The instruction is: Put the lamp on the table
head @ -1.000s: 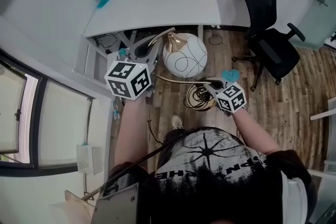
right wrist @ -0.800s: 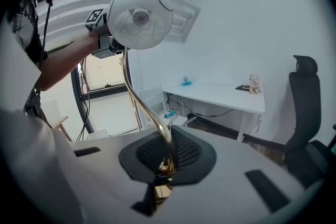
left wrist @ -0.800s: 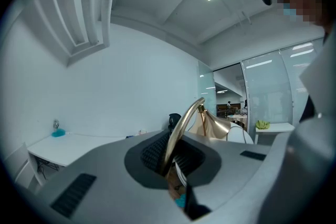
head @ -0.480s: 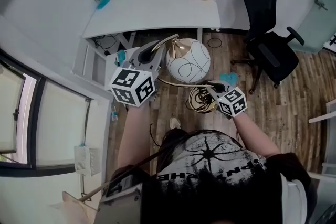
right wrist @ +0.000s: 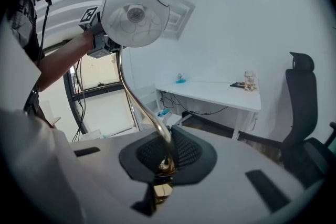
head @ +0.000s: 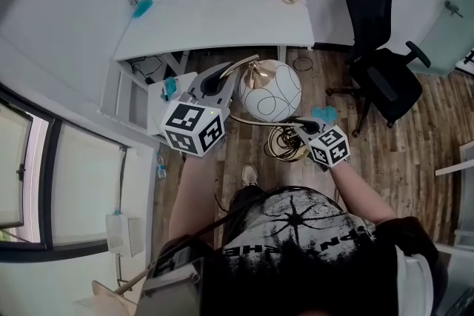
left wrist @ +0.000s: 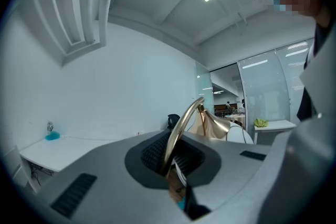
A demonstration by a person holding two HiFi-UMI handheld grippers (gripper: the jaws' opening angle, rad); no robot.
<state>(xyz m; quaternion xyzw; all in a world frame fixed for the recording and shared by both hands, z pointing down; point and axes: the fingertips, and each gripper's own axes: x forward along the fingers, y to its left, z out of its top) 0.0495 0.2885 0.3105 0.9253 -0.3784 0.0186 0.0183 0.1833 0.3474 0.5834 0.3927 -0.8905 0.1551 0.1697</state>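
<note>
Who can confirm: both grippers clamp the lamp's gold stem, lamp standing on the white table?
Not on it: the head view shows the lamp held over the floor, short of the white table. Both left gripper and right gripper clamp its gold stem.

head view looks steeply down; all views share the lamp [head: 270, 90].

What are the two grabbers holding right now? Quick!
Left gripper: jaws shut on the lamp's gold stem.
Right gripper: jaws shut on the same gold stem.
</note>
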